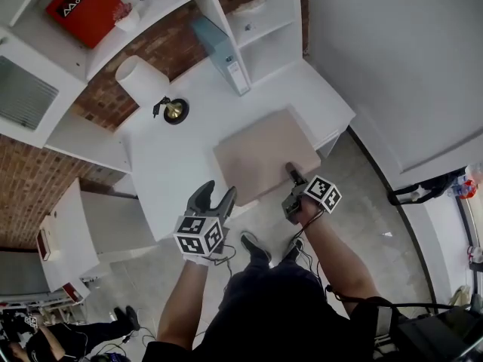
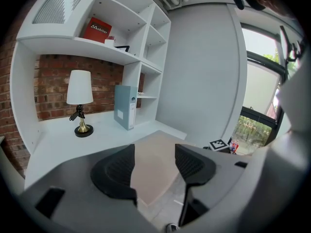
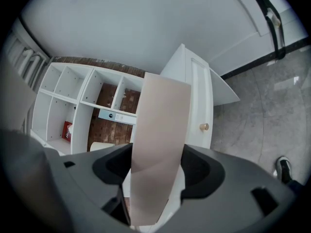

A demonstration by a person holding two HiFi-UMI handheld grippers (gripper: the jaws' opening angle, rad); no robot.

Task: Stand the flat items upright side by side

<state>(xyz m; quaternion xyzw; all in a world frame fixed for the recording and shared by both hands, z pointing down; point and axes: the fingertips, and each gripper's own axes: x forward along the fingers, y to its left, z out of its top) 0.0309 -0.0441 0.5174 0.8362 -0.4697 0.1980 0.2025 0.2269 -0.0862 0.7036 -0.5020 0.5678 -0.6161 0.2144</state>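
Observation:
A beige folder (image 1: 264, 161) lies flat on the white desk (image 1: 170, 172), its near edge jutting past the desk front. My right gripper (image 1: 294, 181) clamps that near right edge; in the right gripper view the folder (image 3: 160, 130) fills the gap between both pads of my right gripper (image 3: 158, 168). My left gripper (image 1: 217, 199) hovers open just off the folder's near left corner. Through the empty jaws of my left gripper (image 2: 154, 165) the folder (image 2: 158, 152) shows beyond. A blue-grey binder (image 1: 220, 53) stands upright at the back by the shelves.
A white lamp (image 1: 143, 81) on a brass foot stands at the back left of the desk. A shelf unit (image 1: 264, 21) rises behind, with a red box (image 1: 83, 6) higher up. The person's shoes (image 1: 256, 246) rest on the grey floor below the desk edge.

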